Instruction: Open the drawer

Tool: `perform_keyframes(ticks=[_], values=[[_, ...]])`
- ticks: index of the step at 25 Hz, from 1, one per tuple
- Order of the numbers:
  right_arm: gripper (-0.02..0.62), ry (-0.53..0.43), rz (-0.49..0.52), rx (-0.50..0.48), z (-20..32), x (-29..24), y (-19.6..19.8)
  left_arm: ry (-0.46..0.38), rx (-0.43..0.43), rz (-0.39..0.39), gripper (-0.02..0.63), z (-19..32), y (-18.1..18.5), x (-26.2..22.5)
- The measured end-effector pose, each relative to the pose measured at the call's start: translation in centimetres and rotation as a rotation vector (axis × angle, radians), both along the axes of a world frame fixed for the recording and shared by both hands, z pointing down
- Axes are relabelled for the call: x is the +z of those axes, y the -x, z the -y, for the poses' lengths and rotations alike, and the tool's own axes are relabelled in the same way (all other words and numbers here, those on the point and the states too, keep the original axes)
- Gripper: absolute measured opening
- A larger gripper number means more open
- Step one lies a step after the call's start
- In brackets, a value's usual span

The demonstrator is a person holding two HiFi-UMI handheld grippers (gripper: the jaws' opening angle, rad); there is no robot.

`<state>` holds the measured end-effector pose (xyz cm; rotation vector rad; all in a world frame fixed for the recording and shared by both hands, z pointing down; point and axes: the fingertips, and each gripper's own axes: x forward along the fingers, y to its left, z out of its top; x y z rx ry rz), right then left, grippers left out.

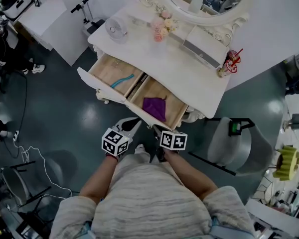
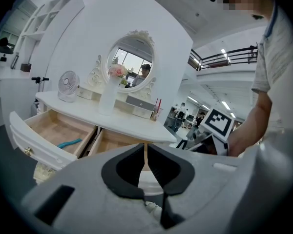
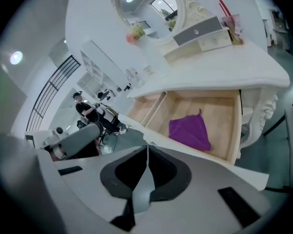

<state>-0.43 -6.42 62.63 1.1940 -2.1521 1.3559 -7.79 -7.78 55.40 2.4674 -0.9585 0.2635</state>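
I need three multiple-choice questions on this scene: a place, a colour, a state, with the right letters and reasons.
1. Where does the purple cloth lie? A) in a basket B) in the right drawer C) on a shelf
2. What colour is the slim object in the left drawer? A) red B) teal C) yellow
3. What state is the right gripper in? A) open wide B) shut on the cloth C) shut, empty
Answers: 1 B, it lies on that drawer's floor; 2 B, teal on pale wood; 3 C, jaws meet, nothing between.
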Motion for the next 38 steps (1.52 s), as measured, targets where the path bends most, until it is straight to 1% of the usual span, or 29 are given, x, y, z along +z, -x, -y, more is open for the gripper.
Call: perform_keyframes(ticks=[4, 9, 16, 18, 27, 31, 38], values=[[0.018, -0.176, 0.011, -0.077, 1.6, -5.3, -1.1, -0.019, -0.002, -0.012, 0.017, -0.2, 0.3, -1.6], [0.018, -0.350, 0.019, -0.110, 3.0, -11.0, -2.5, -0.068, 0.008, -0.024, 0.017, -0.3, 0.3, -4.7], [0.014, -0.518, 0.012, -0.158, 3.1, -15.6, -3.3, -0.144, 0.011, -0.041, 0.017, 0.0, 0.3, -8.7], [0.012, -0.542, 0.004, -0.164, 2.8, -16.3, -3.6, -0.155, 0.009, -0.041, 0.017, -0.1, 0.5, -9.3], [0.011, -0.593, -0.010, -0.171, 2.6, -18.3, -4.3, -0.173, -0.013, -0.051, 0.017, 0.0, 0.9, -10.5], [0.009, -0.591, -0.001, -0.151, 2.9, -18.6, -4.5, -0.177, -0.007, -0.054, 0.017, -0.2, 0.8, -10.9], [0.009, -0.595, 0.011, -0.145, 2.6, -19.0, -4.5, -0.184, -0.016, -0.052, 0.017, -0.3, 1.0, -11.2]])
